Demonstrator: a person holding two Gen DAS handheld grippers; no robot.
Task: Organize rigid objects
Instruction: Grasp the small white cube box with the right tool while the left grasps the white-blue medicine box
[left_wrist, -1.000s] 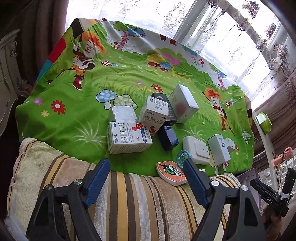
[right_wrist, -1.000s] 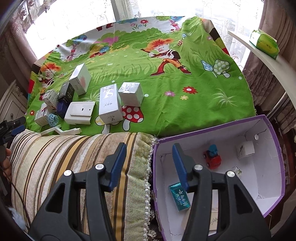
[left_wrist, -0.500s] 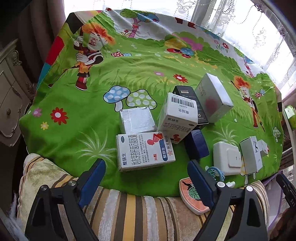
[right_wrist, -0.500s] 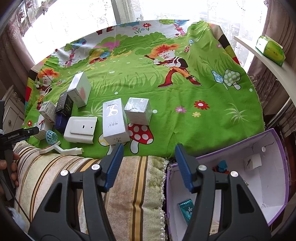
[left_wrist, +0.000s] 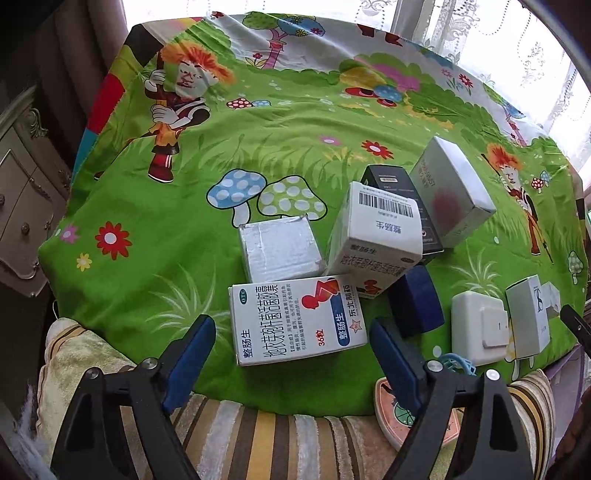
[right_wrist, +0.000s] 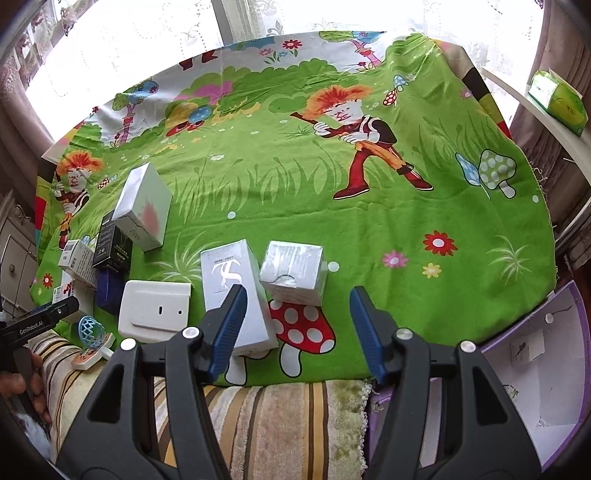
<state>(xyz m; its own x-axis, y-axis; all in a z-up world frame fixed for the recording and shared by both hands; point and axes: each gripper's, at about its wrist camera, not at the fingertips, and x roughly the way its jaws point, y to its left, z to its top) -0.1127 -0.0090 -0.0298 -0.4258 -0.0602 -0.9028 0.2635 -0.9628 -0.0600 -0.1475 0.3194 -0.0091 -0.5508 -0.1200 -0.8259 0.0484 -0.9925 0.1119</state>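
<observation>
Several boxes lie on the green cartoon cloth (left_wrist: 155, 236). My left gripper (left_wrist: 291, 332) hovers over a white medicine box (left_wrist: 295, 302) with red and blue print. Its jaws are closing on either side of the box, and a gap still shows at the left pad. Behind the medicine box sit a silver cube box (left_wrist: 280, 247) and a barcode box (left_wrist: 376, 236). My right gripper (right_wrist: 297, 299) stands open and holds nothing, just short of another silver cube box (right_wrist: 293, 273). A tall white box (right_wrist: 232, 291) lies behind its left finger.
A purple box (right_wrist: 535, 402) with a white inside and a small white cube (right_wrist: 526, 349) stands at the right. A navy block (left_wrist: 415, 306), a white switch plate (left_wrist: 478, 328) and a black box (left_wrist: 402, 192) crowd the pile. A striped towel (left_wrist: 277, 435) covers the near edge.
My left gripper moved forward and tipped down until its jaws straddle the medicine box. My right gripper slid left from above the purple box to the silver cube box.
</observation>
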